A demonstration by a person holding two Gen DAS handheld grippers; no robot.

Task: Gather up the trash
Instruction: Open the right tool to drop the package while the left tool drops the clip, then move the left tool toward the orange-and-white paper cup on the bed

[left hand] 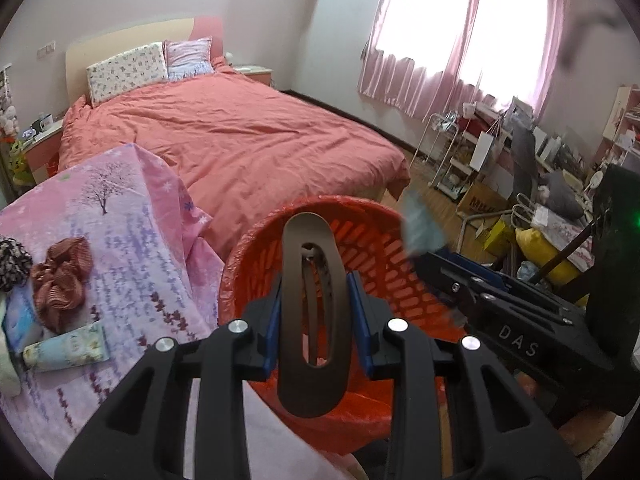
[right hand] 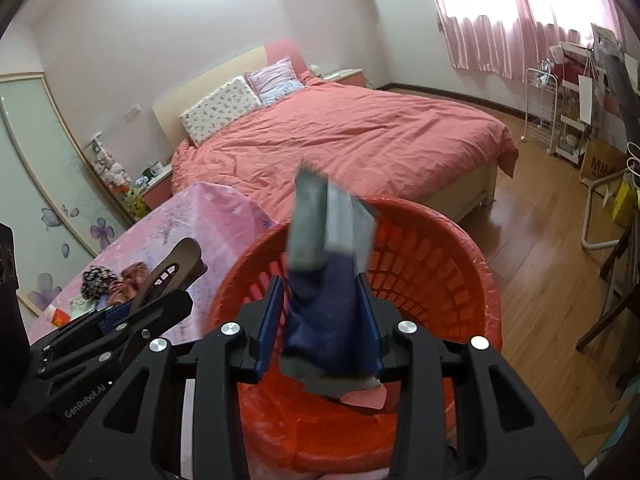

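Both tongs loaded, held over the red bin.

Left tongs (left hand: 316,312) pinched a dark hair clip (left hand: 312,312) upright between the blue pads, poised above the bin (left hand: 256,248) rim, likely for dropping. Right tongs (right hand: 320,320) gripped a blue-grey wrapper (right hand: 324,240), blurred, over the bin mouth. Left of the tongs, on the pink-clothed bench (left hand: 132,240): scrunchie (left hand: 60,280), tube (left hand: 66,350).
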